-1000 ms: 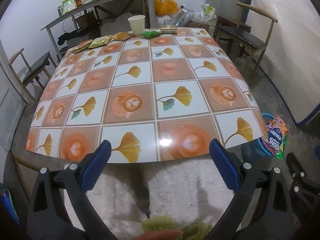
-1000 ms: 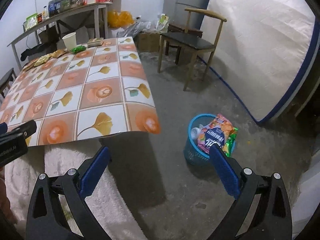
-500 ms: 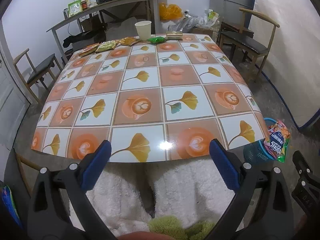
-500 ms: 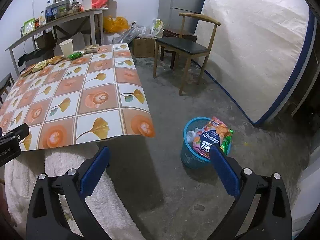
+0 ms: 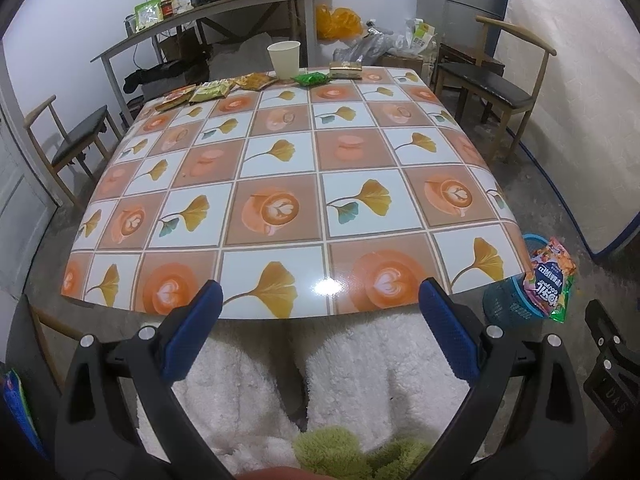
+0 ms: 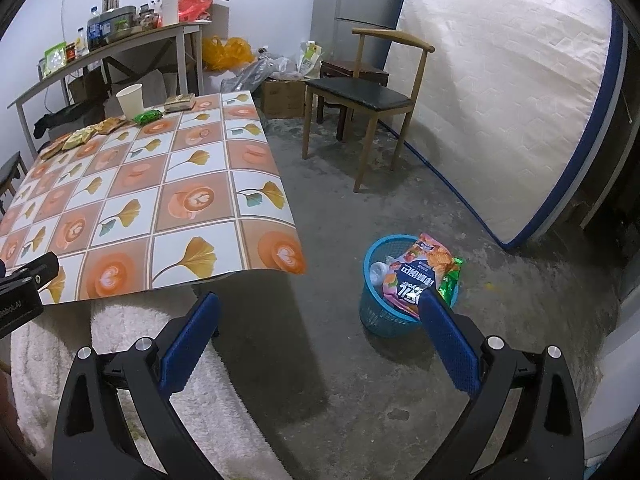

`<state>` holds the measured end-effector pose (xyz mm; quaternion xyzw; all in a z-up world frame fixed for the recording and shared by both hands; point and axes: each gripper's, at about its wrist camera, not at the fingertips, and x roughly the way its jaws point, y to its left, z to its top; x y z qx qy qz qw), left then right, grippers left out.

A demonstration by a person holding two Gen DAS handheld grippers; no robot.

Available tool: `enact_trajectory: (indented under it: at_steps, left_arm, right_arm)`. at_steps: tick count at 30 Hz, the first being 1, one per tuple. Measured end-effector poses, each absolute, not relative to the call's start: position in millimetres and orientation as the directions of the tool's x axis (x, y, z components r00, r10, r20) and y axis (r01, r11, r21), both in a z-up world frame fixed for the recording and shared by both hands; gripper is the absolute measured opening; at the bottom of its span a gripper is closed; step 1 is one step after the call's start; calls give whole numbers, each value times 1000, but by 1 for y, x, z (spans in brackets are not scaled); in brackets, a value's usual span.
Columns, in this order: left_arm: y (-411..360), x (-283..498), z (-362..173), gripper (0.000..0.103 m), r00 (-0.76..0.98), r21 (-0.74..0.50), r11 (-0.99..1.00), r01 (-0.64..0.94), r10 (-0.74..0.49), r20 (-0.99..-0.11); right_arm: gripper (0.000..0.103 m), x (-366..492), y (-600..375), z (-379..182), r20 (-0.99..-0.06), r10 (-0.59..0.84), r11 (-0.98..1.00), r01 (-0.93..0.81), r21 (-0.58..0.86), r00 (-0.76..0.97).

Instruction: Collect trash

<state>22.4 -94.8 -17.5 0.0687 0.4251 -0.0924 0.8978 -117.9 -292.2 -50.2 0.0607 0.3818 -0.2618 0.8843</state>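
Left claw (image 5: 318,316) spread, empty, at tabletop (image 5: 280,184) near edge; right claw (image 6: 316,330) spread, empty, above floor beside blue basket (image 6: 380,316); wrappers (image 5: 212,90) far side.

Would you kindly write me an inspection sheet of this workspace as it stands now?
Surface: table with a glossy leaf-and-coffee patterned cover, near part bare.
Job's things: snack wrappers, green packet, gold packet and paper cup along the far edge; blue basket on the floor holds a large snack bag.
Clutter: side table crowded with bottles and bags.
Grippers: left tongs and right tongs open, empty.
Cables: nothing seen.
Surroundings: chair, mattress against the wall.
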Motion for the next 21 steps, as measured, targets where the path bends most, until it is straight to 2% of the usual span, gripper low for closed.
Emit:
enact_trajectory:
  at_steps: [21]
  left_arm:
    - [-92, 22, -16, 94, 624, 43, 975, 220, -107, -774]
  right_arm:
    - [96, -118, -292, -48, -702, -421, 856, 508, -97, 574]
